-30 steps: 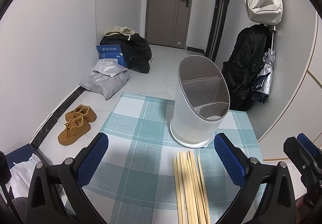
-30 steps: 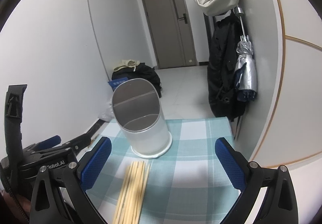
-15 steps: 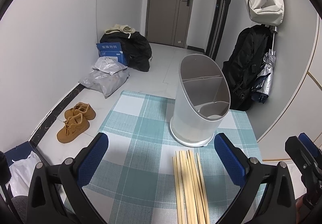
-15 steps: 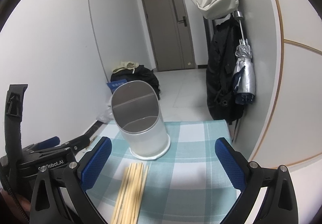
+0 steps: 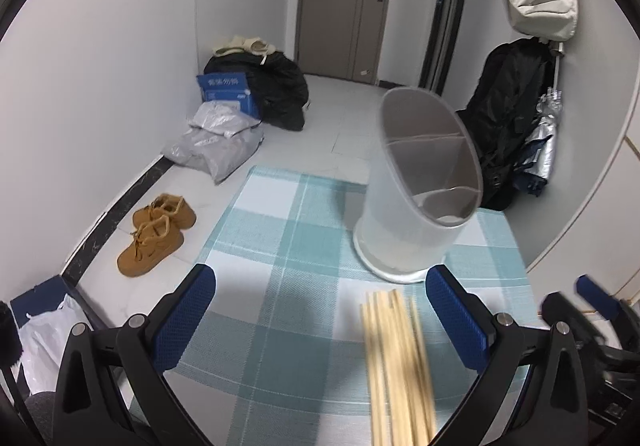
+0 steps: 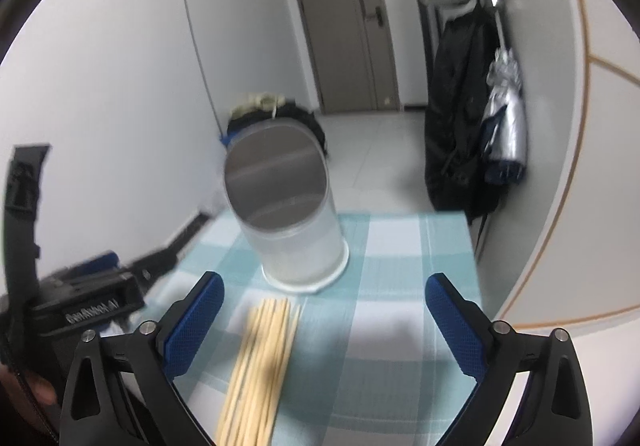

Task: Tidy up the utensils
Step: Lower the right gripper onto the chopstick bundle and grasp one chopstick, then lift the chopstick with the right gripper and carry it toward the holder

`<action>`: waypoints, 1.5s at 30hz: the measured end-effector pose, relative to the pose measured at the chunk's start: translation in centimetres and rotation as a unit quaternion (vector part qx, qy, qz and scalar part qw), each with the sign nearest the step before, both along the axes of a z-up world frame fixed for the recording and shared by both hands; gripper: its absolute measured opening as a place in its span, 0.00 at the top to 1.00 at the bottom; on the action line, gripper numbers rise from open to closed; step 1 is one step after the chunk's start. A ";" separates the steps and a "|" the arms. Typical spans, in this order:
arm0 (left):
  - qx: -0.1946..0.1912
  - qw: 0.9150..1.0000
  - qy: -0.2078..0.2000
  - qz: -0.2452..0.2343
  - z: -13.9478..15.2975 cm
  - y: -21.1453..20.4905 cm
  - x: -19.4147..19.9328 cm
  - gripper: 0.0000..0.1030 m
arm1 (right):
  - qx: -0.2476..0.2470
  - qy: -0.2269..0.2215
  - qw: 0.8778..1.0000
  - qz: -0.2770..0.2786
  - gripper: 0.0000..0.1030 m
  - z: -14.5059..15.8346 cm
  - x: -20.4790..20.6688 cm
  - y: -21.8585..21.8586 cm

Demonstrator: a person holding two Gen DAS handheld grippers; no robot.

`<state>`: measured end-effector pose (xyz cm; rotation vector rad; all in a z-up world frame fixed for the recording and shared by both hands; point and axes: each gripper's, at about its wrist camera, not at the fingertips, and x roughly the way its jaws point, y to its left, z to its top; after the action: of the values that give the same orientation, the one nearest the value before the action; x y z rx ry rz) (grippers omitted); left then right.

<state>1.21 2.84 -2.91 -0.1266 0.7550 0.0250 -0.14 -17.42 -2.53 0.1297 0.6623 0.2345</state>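
A bundle of wooden chopsticks (image 5: 398, 362) lies flat on the teal checked tablecloth (image 5: 280, 246), its far ends just short of a white utensil holder (image 5: 416, 197) with grey dividers. In the right wrist view the chopsticks (image 6: 260, 362) lie left of centre, before the holder (image 6: 288, 213). My left gripper (image 5: 320, 310) is open and empty above the cloth, the chopsticks near its right finger. My right gripper (image 6: 324, 314) is open and empty, the chopsticks near its left finger. Each gripper shows at the edge of the other's view.
The table ends just behind the holder and at the left. On the floor beyond are brown shoes (image 5: 154, 234), grey bags (image 5: 216, 145), a blue box (image 5: 228, 91) and a black bag (image 5: 276, 89). A black coat and umbrella (image 6: 504, 125) hang on the right wall.
Both grippers have moved forward and down toward the table. The holder and chopsticks look larger and lower in both views. Both stay open.
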 end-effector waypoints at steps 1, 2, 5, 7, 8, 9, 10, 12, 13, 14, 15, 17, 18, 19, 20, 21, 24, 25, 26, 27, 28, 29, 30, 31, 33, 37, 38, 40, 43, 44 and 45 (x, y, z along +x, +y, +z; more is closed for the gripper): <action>0.001 1.000 0.008 0.007 -0.4 0.4 0.3 0.01 | 0.000 0.016 1.000 0.006 0.13 -0.6 0.5 0.3; 0.004 1.000 0.016 0.013 -0.8 0.6 0.6 0.01 | -0.004 0.037 0.999 0.013 0.19 -1.3 1.1 0.6; 0.000 0.998 0.048 0.026 -2.1 1.8 1.6 0.01 | -0.033 0.093 0.994 0.037 0.32 -3.6 2.9 2.0; -0.001 0.998 0.058 0.034 -2.6 2.4 1.9 0.01 | -0.048 0.121 0.990 0.053 0.40 -5.0 3.8 2.8; -0.003 0.997 0.063 0.036 -2.8 2.9 2.1 0.01 | -0.057 0.135 0.987 0.059 0.43 -5.6 4.3 3.2; -0.003 0.997 0.065 0.036 -2.9 3.0 2.1 0.01 | -0.066 0.150 0.984 0.063 0.48 -6.5 4.9 3.7; -0.003 0.997 0.068 0.038 -3.1 3.4 2.3 0.01 | -0.066 0.160 0.982 0.068 0.50 -7.1 5.3 3.9; -0.008 0.997 0.075 0.034 -3.5 3.9 2.4 0.01 | -0.072 0.177 0.979 0.073 0.56 -8.2 6.1 4.5; -0.012 0.996 0.079 0.033 -3.7 4.2 2.5 0.01 | -0.073 0.182 0.978 0.073 0.56 -8.6 6.4 4.7; -0.011 0.996 0.080 0.038 -3.8 4.4 2.5 0.01 | -0.072 0.187 0.977 0.075 0.56 -8.8 6.7 4.8; -0.012 0.996 0.080 0.043 -3.9 4.8 2.5 0.01 | -0.071 0.194 0.975 0.077 0.57 -9.3 7.1 5.0; -0.022 0.995 0.087 0.037 -4.0 5.3 2.7 0.01 | -0.077 0.204 0.973 0.078 0.62 -9.9 7.6 5.5; -0.024 0.995 0.085 0.038 -3.9 5.5 2.7 0.01 | -0.079 0.207 0.972 0.083 0.66 -10.1 7.8 5.8; -0.028 0.995 0.083 0.040 -3.9 5.7 2.6 0.01 | -0.085 0.208 0.971 0.087 0.67 -10.5 7.7 6.2; -0.033 0.995 0.083 0.042 -3.9 5.9 2.7 0.01 | -0.093 0.211 0.969 0.087 0.66 -10.5 7.7 6.4; -0.039 0.995 0.085 0.044 -3.9 6.0 2.7 0.01 | -0.103 0.210 0.969 0.085 0.67 -10.4 7.8 6.6; -0.063 0.992 0.095 0.047 -4.2 6.4 3.1 0.01 | -0.134 0.217 0.964 0.078 0.69 -10.3 7.8 7.4; -0.069 0.991 0.101 0.046 -4.3 6.3 3.2 0.01 | -0.145 0.217 0.962 0.079 0.69 -10.4 7.7 7.7; -0.071 0.991 0.105 0.044 -4.5 6.2 3.3 0.01 | -0.154 0.215 0.961 0.081 0.72 -10.4 7.6 8.1; -0.073 0.990 0.110 0.041 -4.7 6.3 3.5 0.01 | -0.155 0.215 0.961 0.084 0.76 -10.4 7.7 8.3; -0.074 0.990 0.113 0.040 -4.9 6.3 3.5 0.01 | -0.154 0.216 0.960 0.084 0.78 -10.4 7.7 8.4; -0.074 0.990 0.117 0.039 -5.0 6.2 3.5 0.01 | -0.153 0.216 0.961 0.083 0.81 -10.4 7.7 8.5; -0.074 0.989 0.122 0.037 -5.2 6.1 3.4 0.01 | -0.150 0.217 0.961 0.083 0.87 -10.3 7.8 8.5; -0.074 0.989 0.122 0.038 -5.3 6.1 3.4 0.01 | -0.146 0.217 0.962 0.083 0.90 -10.2 7.8 8.5; -0.079 0.988 0.124 0.038 -5.5 6.2 3.3 0.01 | -0.140 0.216 0.963 0.081 0.95 -10.1 7.6 8.3; -0.086 0.991 0.103 0.020 -5.0 5.6 2.8 0.01 | -0.090 0.218 0.969 0.073 0.96 -9.8 8.0 6.5; -0.074 0.992 0.100 0.011 -4.8 4.9 2.6 0.01 | -0.078 0.212 0.972 0.069 0.96 -9.5 7.9 5.9; -0.055 0.992 0.110 -0.007 -4.9 4.0 2.6 0.01 | -0.053 0.203 0.976 0.059 0.96 -9.0 7.4 4.8; -0.045 0.987 0.147 -0.045 -5.8 2.3 2.8 0.01 | -0.003 0.183 0.982 0.044 0.96 -7.1 6.1 2.3; -0.036 0.986 0.156 -0.052 -6.1 1.8 2.7 0.01 | 0.010 0.176 0.984 0.038 0.96 -6.7 5.9 1.4; -0.028 0.984 0.166 -0.058 -6.4 1.4 2.7 0.01 | 0.030 0.170 0.984 0.032 0.96 -6.4 5.6 0.5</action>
<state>3.95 4.23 -9.31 -0.1337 1.0961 -0.0888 5.44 -16.90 -8.95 0.2093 1.0008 0.2987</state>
